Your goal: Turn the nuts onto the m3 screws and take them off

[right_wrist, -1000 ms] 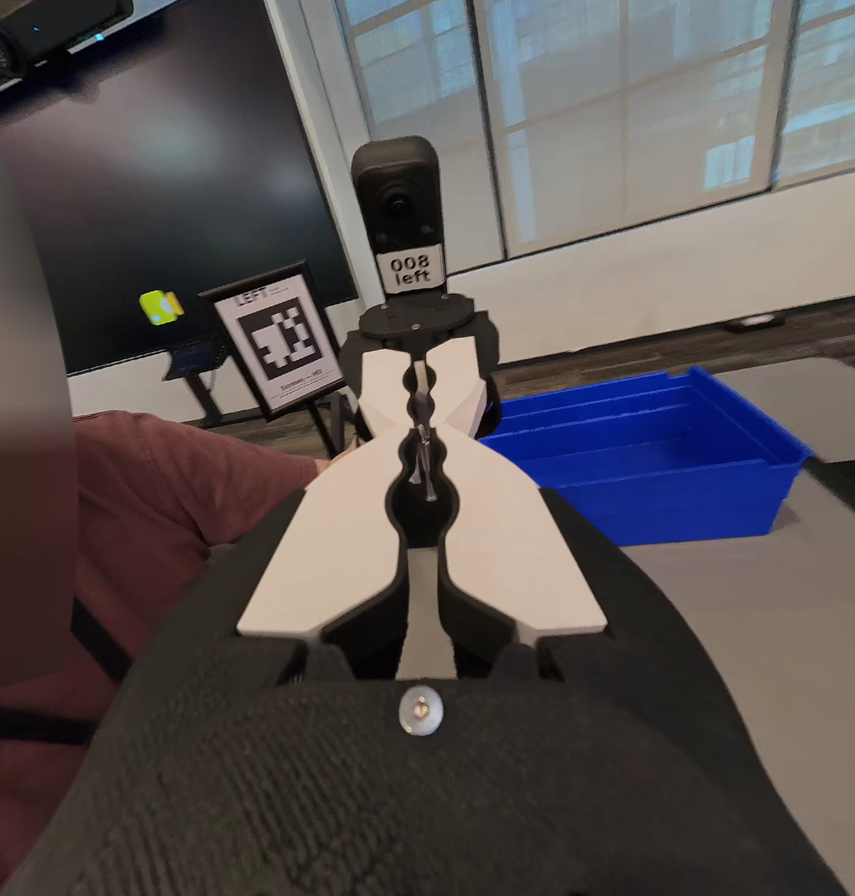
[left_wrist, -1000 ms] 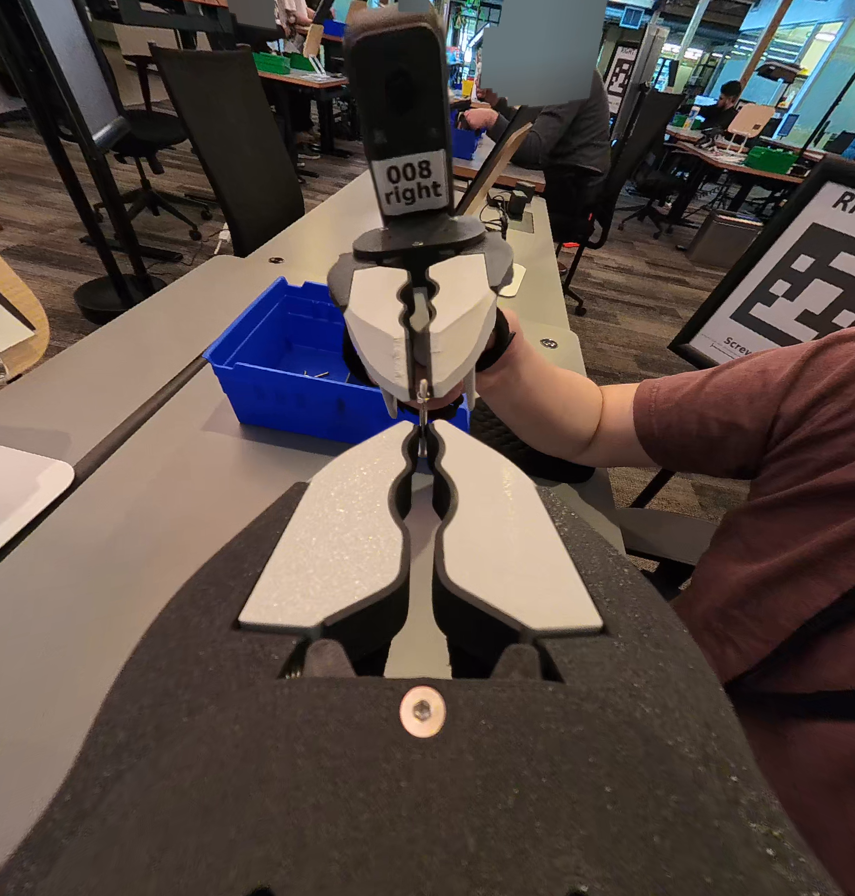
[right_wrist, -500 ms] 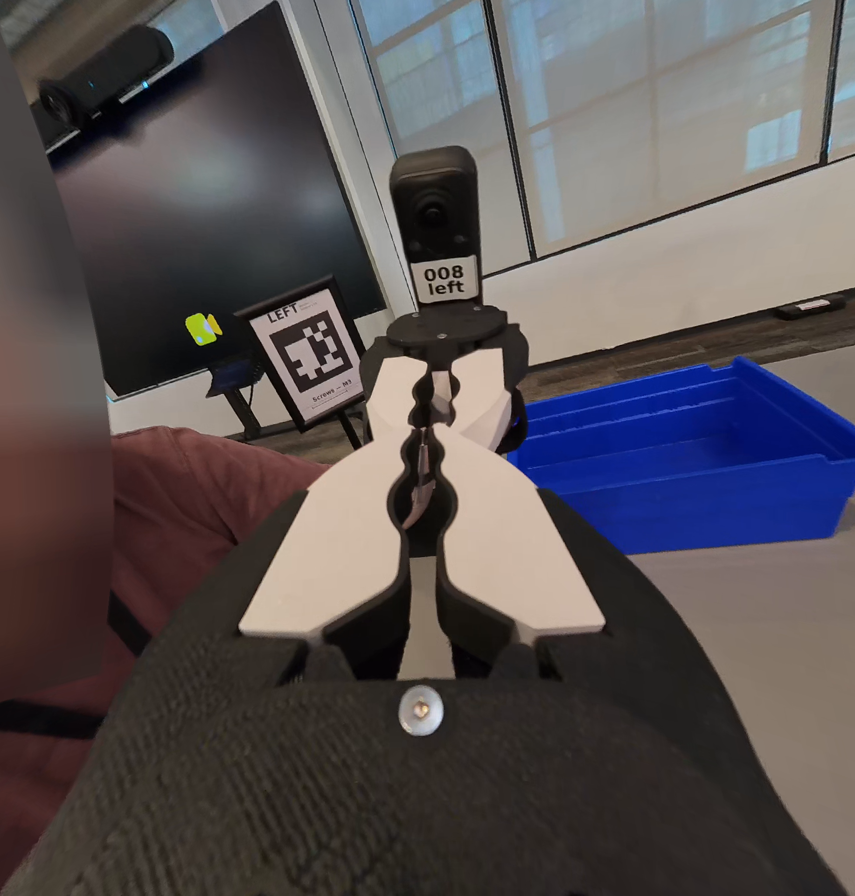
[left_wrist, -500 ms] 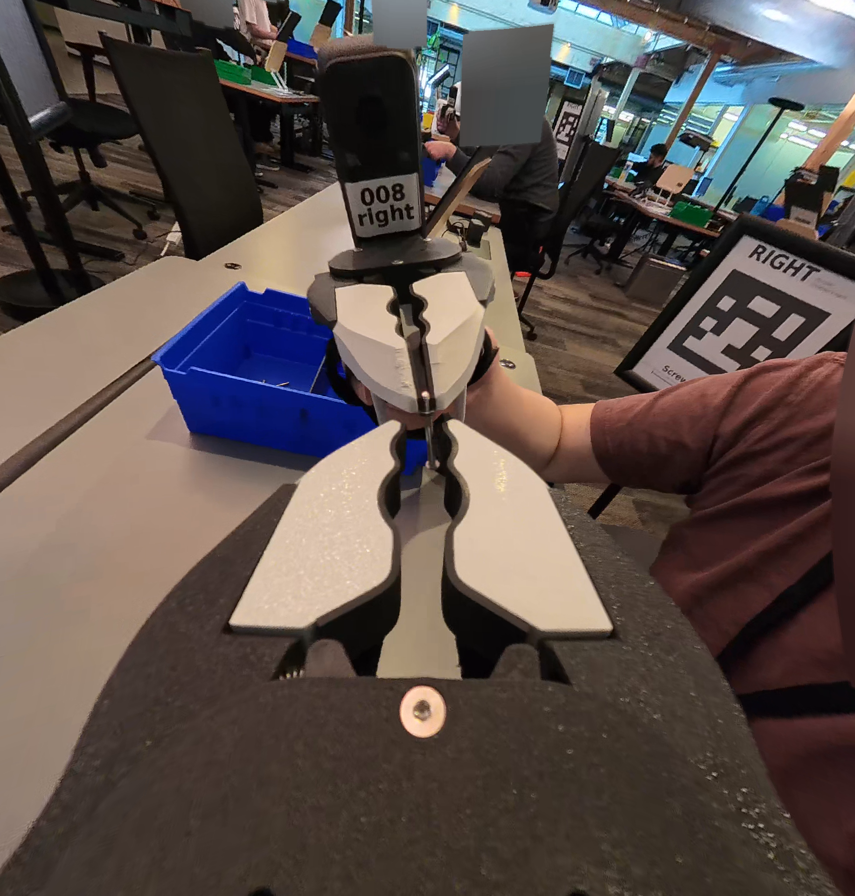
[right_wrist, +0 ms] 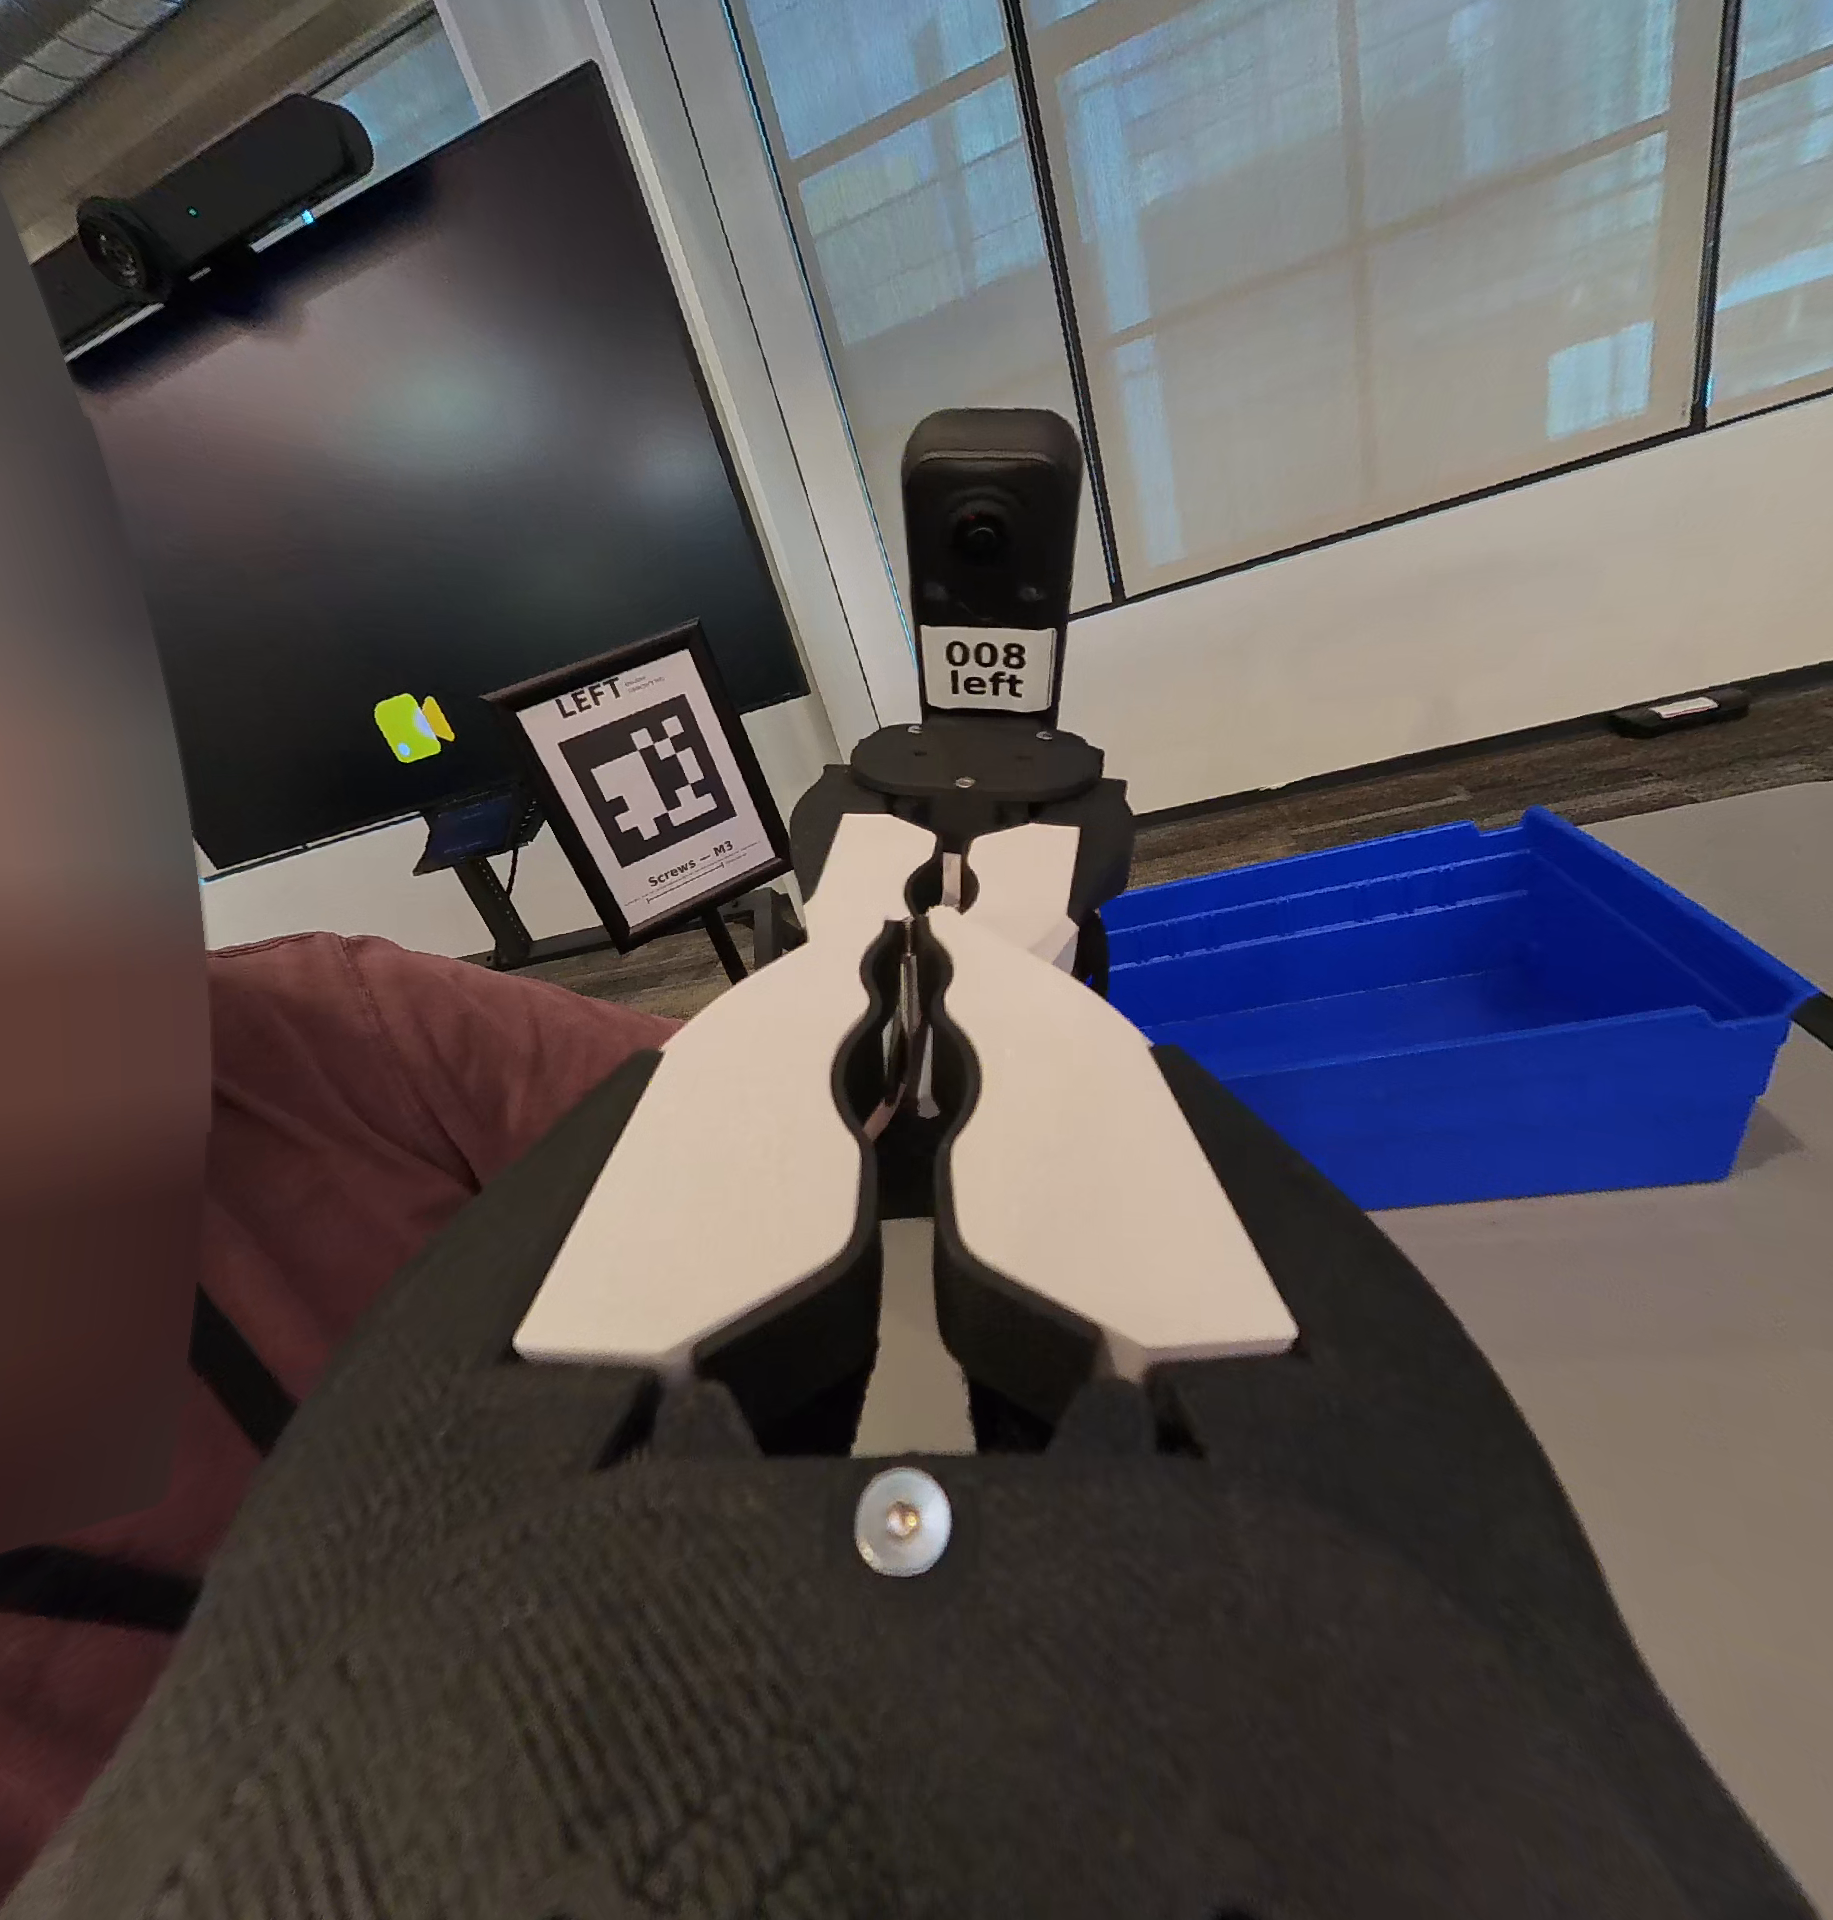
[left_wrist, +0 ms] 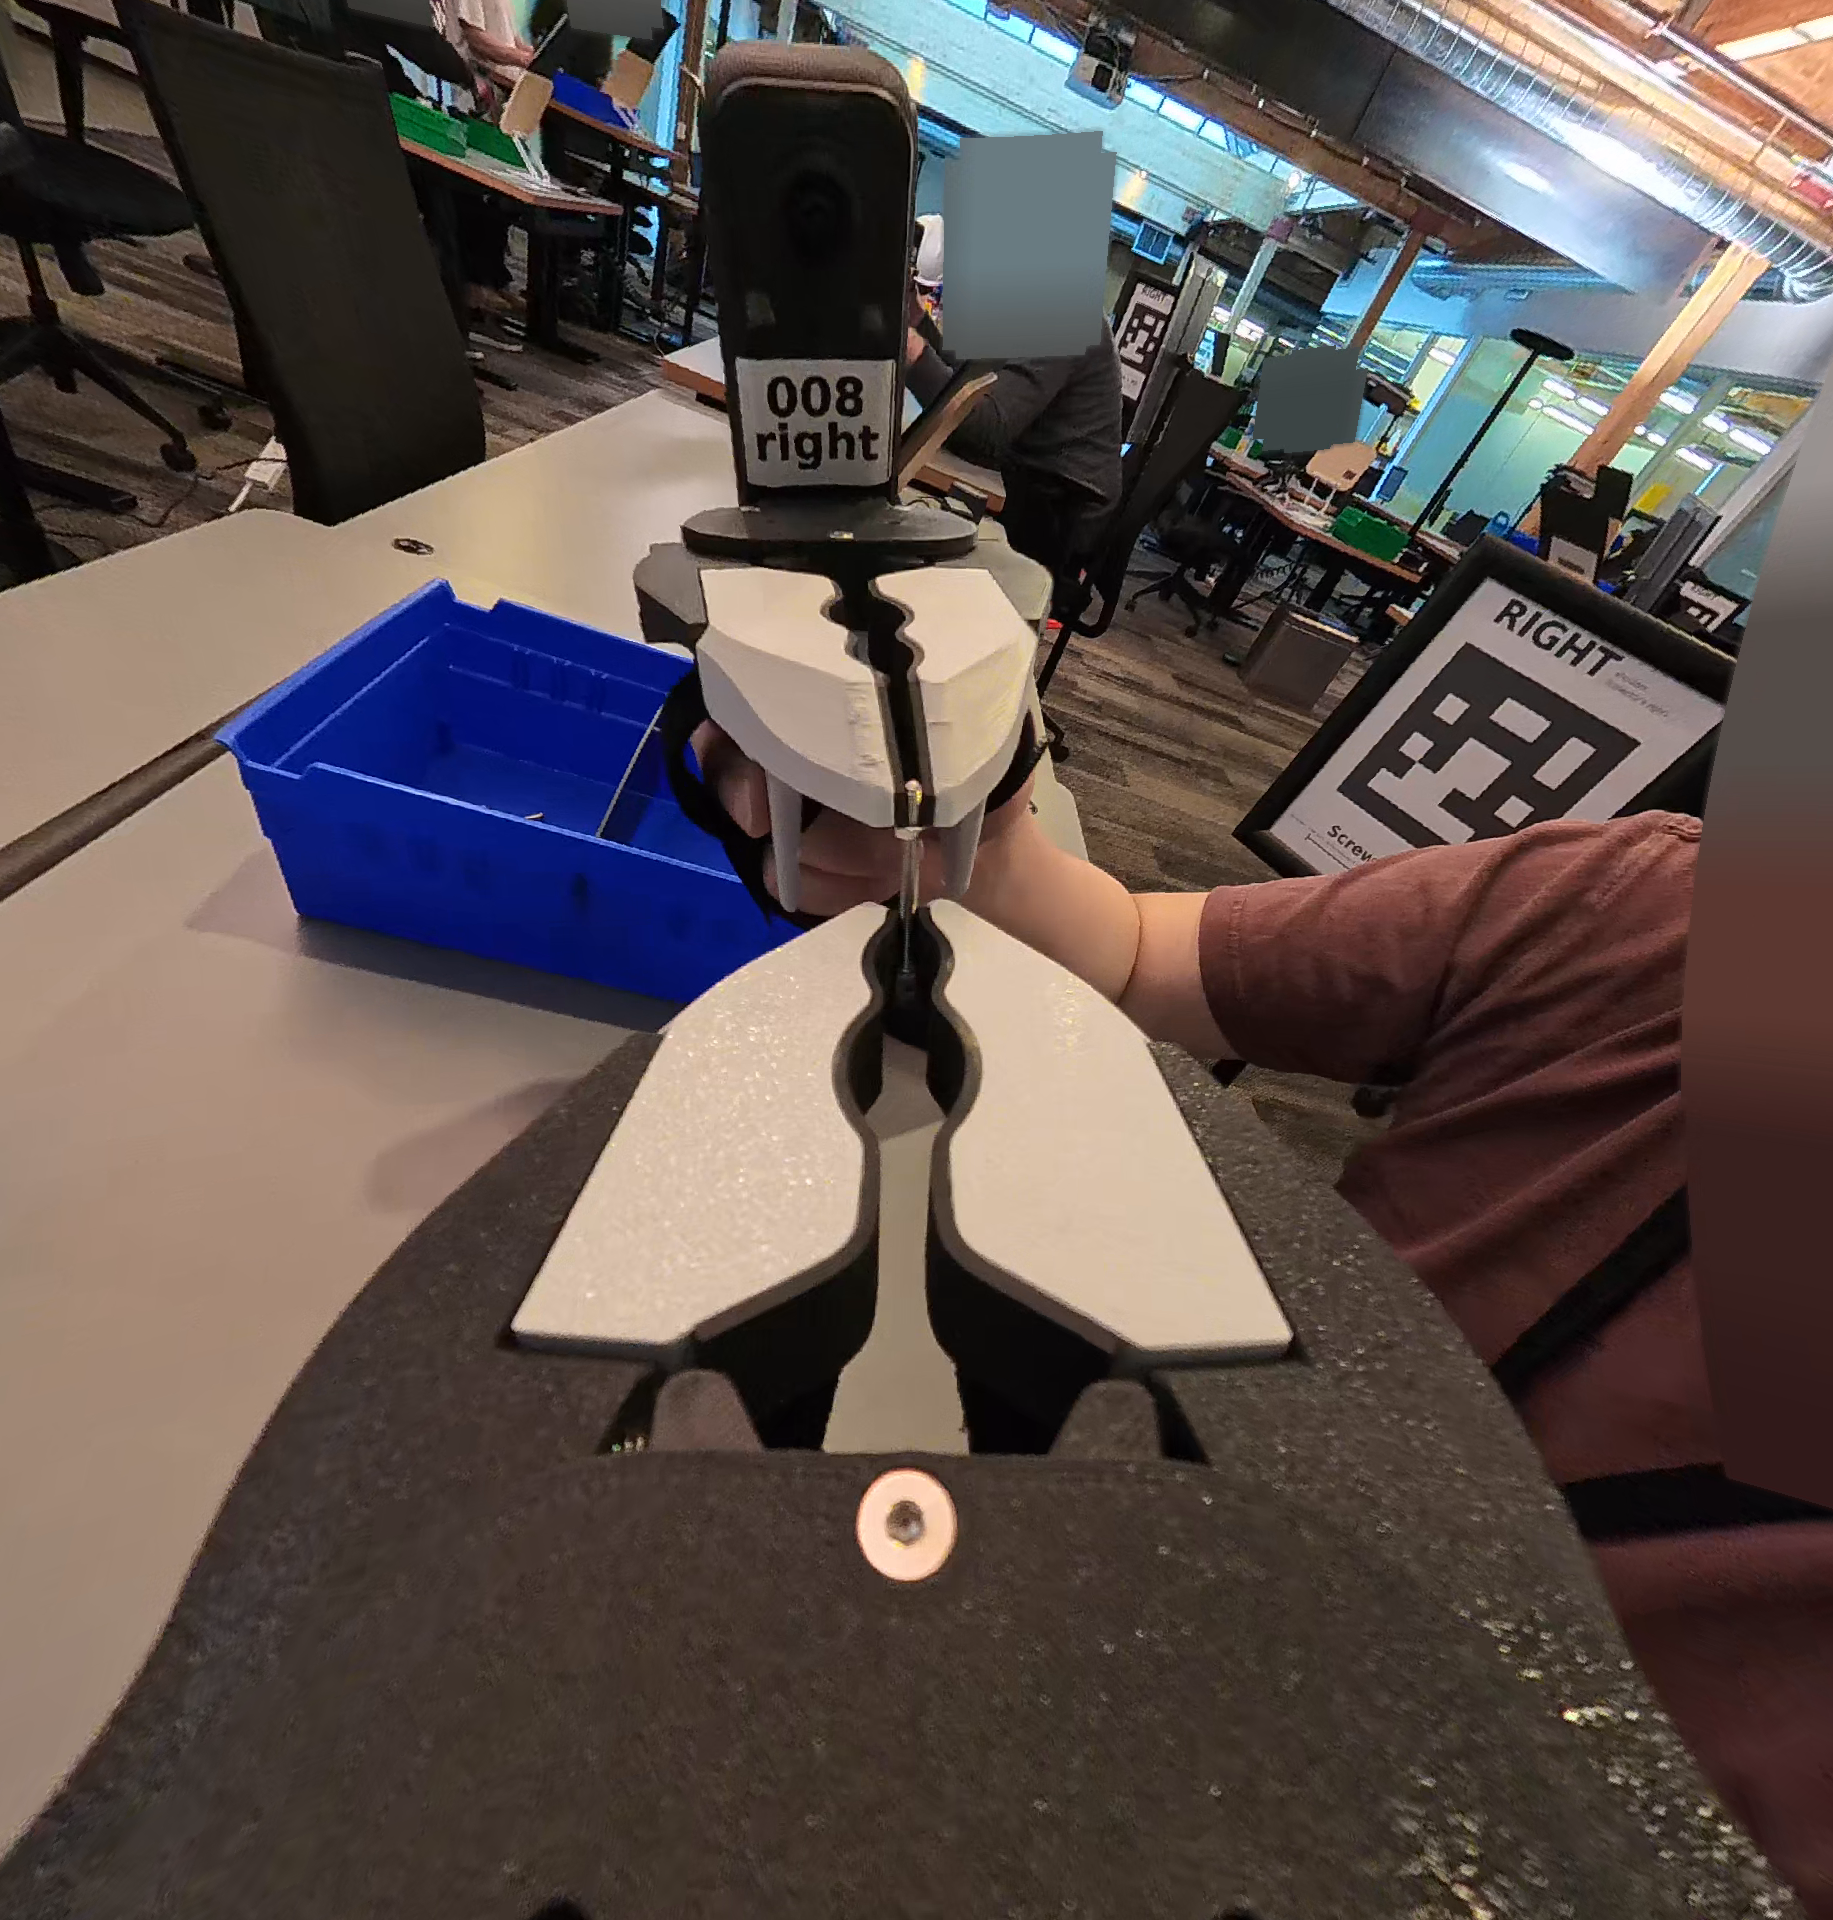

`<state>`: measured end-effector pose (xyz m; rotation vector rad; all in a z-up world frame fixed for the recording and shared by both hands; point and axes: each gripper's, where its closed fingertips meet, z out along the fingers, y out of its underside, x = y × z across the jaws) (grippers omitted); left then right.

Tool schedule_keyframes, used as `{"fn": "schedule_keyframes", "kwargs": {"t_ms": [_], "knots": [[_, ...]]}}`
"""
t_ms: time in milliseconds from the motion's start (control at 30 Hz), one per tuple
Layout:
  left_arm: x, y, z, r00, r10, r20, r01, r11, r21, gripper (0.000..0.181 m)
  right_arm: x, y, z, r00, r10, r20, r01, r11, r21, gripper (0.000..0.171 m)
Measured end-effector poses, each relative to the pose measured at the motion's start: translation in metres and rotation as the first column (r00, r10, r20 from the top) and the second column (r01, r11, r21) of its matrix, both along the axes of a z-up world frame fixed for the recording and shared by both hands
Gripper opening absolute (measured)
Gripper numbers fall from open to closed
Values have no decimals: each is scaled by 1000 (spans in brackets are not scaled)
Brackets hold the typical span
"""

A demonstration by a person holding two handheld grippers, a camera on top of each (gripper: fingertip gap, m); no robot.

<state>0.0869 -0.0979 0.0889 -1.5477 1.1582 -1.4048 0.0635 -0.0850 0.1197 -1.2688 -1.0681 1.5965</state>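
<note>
A thin silver screw (left_wrist: 907, 862) spans the short gap between my two grippers, which face each other tip to tip above the grey table (left_wrist: 164, 1143). My left gripper (left_wrist: 904, 916) is shut on the near end of the screw. My right gripper (left_wrist: 910, 816) is shut on the far end, where a small shiny bulge sits at its tips; I cannot tell whether that is a nut. In the right wrist view the screw (right_wrist: 906, 997) lies along the slot of my right gripper (right_wrist: 917, 923), and the left gripper (right_wrist: 948, 883) meets it at a twisted angle.
A blue bin (left_wrist: 476, 831) with a divider and a few small metal parts stands on the table just behind the grippers; it also shows in the right wrist view (right_wrist: 1411, 1122). Framed marker signs (left_wrist: 1494, 748) (right_wrist: 652, 790) stand nearby. The person's arm (left_wrist: 1078, 935) reaches in from the right. My left and right fingertips are right by each other.
Half a second ago my left jaws stood slightly apart around the screw; now they are shut on it again. The right gripper has stayed shut on the screw, and both grippers have shifted and tilted a little.
</note>
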Motion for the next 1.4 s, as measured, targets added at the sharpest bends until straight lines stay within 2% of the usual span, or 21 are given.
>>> {"fn": "schedule_keyframes", "kwargs": {"t_ms": [100, 200, 300, 433, 567, 667, 800, 933, 1100, 1267, 1400], "knots": [[-1, 3, 0, 1000, 15, -1, -15, 1000, -4, 2, 2, 3, 0, 1000, -17, 1, 17, 1000, 12, 5], [-3, 6, 0, 999, 39, -12, -39, 999, 5, 2, 5, 7, 2, 998, -61, 13, 60, 998, 27, 17], [-3, 10, -4, 996, 77, -46, -75, 996, 42, 2, 2, 6, 1, 997, -68, 24, 67, 997, 30, 19], [1, 2, -2, 998, 46, -41, -44, 998, 52, 2, -4, 7, -7, 996, -71, 54, 70, 997, 22, 19], [0, -2, 3, 999, 34, -23, -32, 996, 78, 2, 4, 5, -2, 1000, -10, 23, 10, 1000, 6, 22], [0, -6, 5, 1000, 13, -17, -12, 997, 74, 2, 9, 6, 0, 1000, 10, 1, -10, 1000, -5, 18], [3, -9, 3, 1000, 2, -25, 0, 997, 78, 2, 7, -11, 8, 993, 107, -47, -108, 994, -19, 18], [4, -14, 5, 1000, -17, -19, 19, 997, 78, 2, 0, -12, 0, 994, 106, -4, -106, 994, -11, 18], [3, -17, 10, 1000, -12, -14, 14, 995, 94, 2, 11, 0, 3, 996, 81, -29, -82, 996, -21, 15], [4, -17, 8, 1000, 4, -30, 0, 993, 116, 2, 5, -23, 7, 985, 170, -39, -170, 985, 10, 22], [6, -20, 6, 999, -14, -35, 18, 993, 114, 2, -4, -24, 0, 992, 129, 3, -129, 990, 54, 24]]}}
